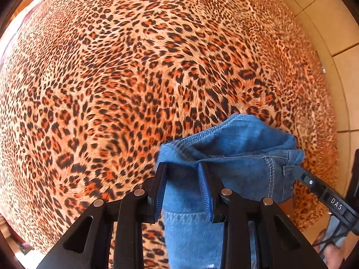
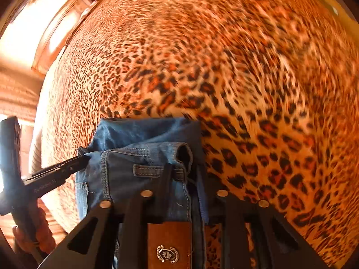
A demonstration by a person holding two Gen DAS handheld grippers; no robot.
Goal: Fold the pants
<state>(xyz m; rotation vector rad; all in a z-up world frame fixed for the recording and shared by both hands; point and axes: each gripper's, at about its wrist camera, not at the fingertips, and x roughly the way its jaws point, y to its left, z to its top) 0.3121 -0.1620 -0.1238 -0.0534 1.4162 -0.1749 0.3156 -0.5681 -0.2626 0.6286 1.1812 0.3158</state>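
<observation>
Above leopard-print bedspread [image 1: 134, 67], bunched blue jeans [image 1: 235, 148], left gripper [image 1: 182, 179] and right gripper [image 2: 181, 177] clamping waistband

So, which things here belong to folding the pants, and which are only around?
Belong to the job:
- blue jeans, held up by the waistband
- left gripper, shut on the denim
- right gripper, shut on the waistband near the belt loop
- leopard-print bedspread, beneath

Only around:
- tiled floor
- brown leather patch

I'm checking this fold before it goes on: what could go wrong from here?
The left gripper and right gripper each pinch only a bunched edge of the blue denim pants, so the waistband may slip. Held above the leopard-print bedspread, the hanging legs could land twisted.
</observation>
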